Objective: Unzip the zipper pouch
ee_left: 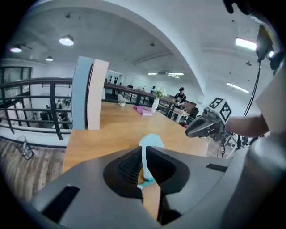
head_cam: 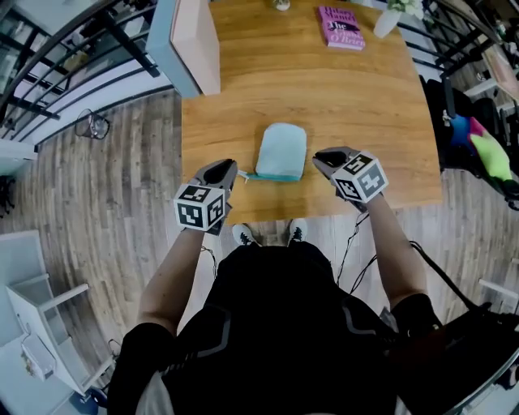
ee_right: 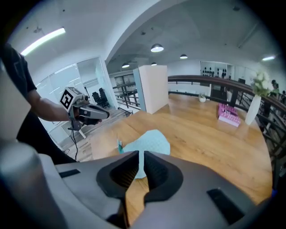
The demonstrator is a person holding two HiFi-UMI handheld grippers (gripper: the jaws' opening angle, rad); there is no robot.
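A light blue zipper pouch (head_cam: 281, 150) lies flat near the front edge of the wooden table (head_cam: 324, 89), its teal zipper edge toward me. The teal pull tab (head_cam: 244, 176) sticks out at the pouch's near left corner. My left gripper (head_cam: 229, 168) hovers just left of that tab, jaws together and empty; the pouch (ee_left: 151, 142) shows beyond them. My right gripper (head_cam: 318, 158) sits off the pouch's near right corner, jaws close together with nothing between them. In the right gripper view the pouch (ee_right: 149, 142) lies ahead with the tab (ee_right: 119, 145) upright.
A tall blue-and-white box (head_cam: 190, 40) stands at the table's back left. A pink book (head_cam: 340, 27) and a white vase (head_cam: 387, 22) sit at the far edge. Black railings (head_cam: 73, 57) run beyond the table on the left.
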